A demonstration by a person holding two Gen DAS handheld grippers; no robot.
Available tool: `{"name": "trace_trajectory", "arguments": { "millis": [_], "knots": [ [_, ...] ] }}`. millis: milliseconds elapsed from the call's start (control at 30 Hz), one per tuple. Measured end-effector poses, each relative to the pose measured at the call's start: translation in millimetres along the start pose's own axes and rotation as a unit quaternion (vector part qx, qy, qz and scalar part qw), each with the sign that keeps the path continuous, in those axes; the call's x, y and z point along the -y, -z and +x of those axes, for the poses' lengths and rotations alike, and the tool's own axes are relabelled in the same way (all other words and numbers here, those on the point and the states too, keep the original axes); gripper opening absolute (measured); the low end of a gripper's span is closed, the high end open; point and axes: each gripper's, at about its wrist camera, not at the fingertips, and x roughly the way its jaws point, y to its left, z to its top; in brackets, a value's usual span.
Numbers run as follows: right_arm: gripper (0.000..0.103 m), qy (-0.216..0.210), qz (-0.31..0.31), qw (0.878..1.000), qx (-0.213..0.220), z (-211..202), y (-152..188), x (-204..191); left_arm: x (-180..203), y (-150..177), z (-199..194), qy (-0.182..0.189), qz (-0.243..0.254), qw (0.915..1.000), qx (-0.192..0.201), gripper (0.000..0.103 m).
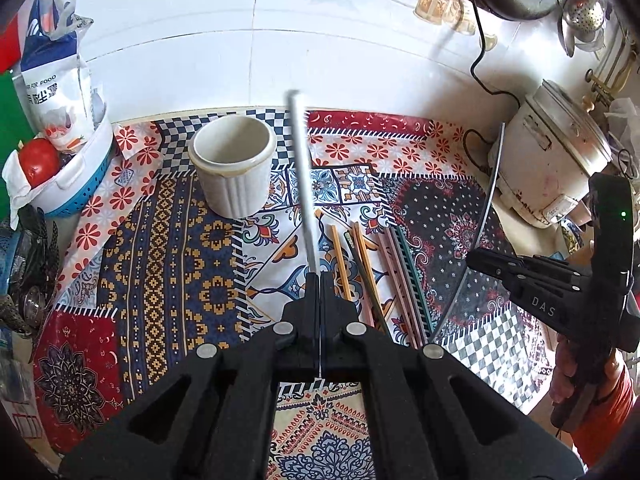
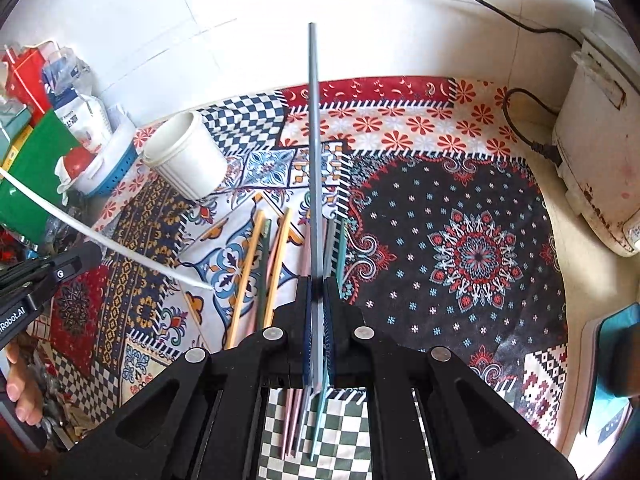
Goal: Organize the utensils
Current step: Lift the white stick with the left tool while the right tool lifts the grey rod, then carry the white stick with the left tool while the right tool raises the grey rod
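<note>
Left gripper (image 1: 320,280) is clamped on a thin white chopstick (image 1: 302,184); right gripper (image 2: 318,284) pinches a slim grey-blue chopstick (image 2: 314,140). Both sticks poke up off the patterned oilcloth surface (image 2: 460,248), where the other chopsticks (image 1: 376,268) lie loose near the ribbed white cup (image 1: 234,164).

- The lower ends of the loose pink, orange and green chopsticks (image 1: 384,264) lay hidden behind the black left hand-held gripper (image 1: 320,276).
- The far tip of the white chopstick (image 1: 304,184) pinched in its shut jaws was blurred.
- The cream rice cooker (image 2: 596,136) was cut off by the right-wrist picture's edge.
- The hand (image 2: 20,384) on the left hand-held gripper showed only as fingers at the edge.
- The print on the white food bag (image 1: 60,96) was partly cut off.
</note>
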Motion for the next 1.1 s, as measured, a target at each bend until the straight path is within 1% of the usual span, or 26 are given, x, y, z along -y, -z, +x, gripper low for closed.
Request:
{"name": "trace_trajectory", "arguments": {
  "millis": [200,267,400,500,533,567,633,733,867,967,1033,1100],
  "knots": [
    [0.005,-0.021,-0.023,0.999,0.025,-11.4,-16.2,-17.9,-7.3,-7.6,-9.6,-0.002,-0.012,0.9998,0.018,0.0],
    [0.005,-0.025,-0.029,0.999,0.031,-12.7,-19.5,-22.0,-12.7,-8.6,-9.9,-0.009,-0.02,0.9996,0.019,0.0],
    [0.005,-0.034,-0.037,0.998,0.036,-14.3,-22.7,-27.1,-36.7,-1.0,-3.0,-0.02,-0.062,0.9978,0.005,0.0],
    [0.005,-0.037,-0.041,0.998,0.038,-14.6,-24.1,-28.8,-58.2,9.9,5.6,-0.038,-0.097,0.9945,-0.009,0.005],
    [0.005,-0.039,-0.042,0.998,0.038,-14.2,-24.6,-29.0,-65.9,15.1,9.0,-0.041,-0.11,0.993,-0.015,0.009],
    [0.005,-0.04,-0.042,0.998,0.037,-13.9,-25.2,-29.3,-73.3,19.9,13.0,-0.043,-0.123,0.9912,-0.021,0.014],
    [0.004,-0.04,-0.045,0.997,0.038,-13.3,-26.2,-30.1,-86.4,27.3,22.6,-0.043,-0.153,0.9868,-0.035,0.019],
    [0.004,-0.043,-0.048,0.997,0.038,-12.0,-28.5,-32.2,-101.3,36.2,39.1,-0.037,-0.188,0.9799,-0.055,0.019],
    [0.003,-0.047,-0.055,0.997,0.038,-11.6,-31.9,-35.2,-115.5,40.1,60.7,-0.029,-0.232,0.9695,-0.075,0.019],
    [0.003,-0.044,-0.063,0.996,0.037,-10.6,-33.6,-37.2,-126.2,42.1,75.8,-0.026,-0.269,0.959,-0.086,0.019],
    [0.003,-0.043,-0.067,0.996,0.03,-6.5,-33.7,-36.6,-134.6,43.6,83.0,-0.021,-0.298,0.9498,-0.092,0.019],
    [0.004,-0.04,-0.065,0.997,0.019,0.1,-34.0,-33.6,-139.5,43.0,87.3,-0.022,-0.315,0.9443,-0.093,0.019]
  ]
}}
